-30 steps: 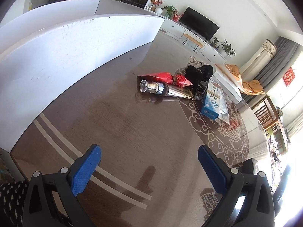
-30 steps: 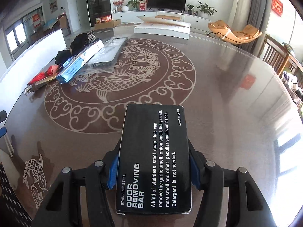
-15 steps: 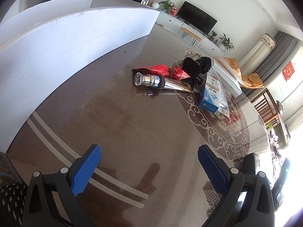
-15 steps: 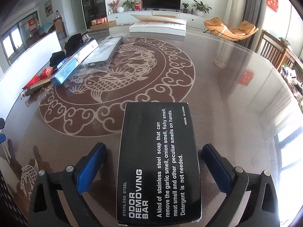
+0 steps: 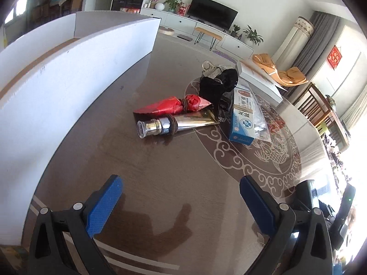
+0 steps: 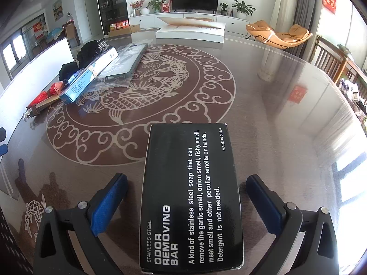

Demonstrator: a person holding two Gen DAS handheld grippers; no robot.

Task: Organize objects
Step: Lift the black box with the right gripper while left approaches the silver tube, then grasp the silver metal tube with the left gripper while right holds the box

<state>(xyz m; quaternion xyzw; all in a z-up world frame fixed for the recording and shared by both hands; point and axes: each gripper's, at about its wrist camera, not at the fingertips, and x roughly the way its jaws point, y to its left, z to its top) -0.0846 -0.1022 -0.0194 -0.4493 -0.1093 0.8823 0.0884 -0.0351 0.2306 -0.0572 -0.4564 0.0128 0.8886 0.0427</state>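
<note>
Bare table lies between the wide-open left gripper and the silver tube, while a white board walls off its left side.

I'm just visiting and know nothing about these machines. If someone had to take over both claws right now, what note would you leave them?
Left claw: open, holding nothing, above bare table, facing the pile.
Right claw: open, its blue pads apart from the black odor removing bar box, which lies flat on the table between them.
Pile at the far left of the table: silver tube, red packet, black cloth, blue and white box and a clear plastic package.
Done: the black box is set down, apart from the pile.
Left: probably group the pile's things; where each belongs isn't shown.
</note>
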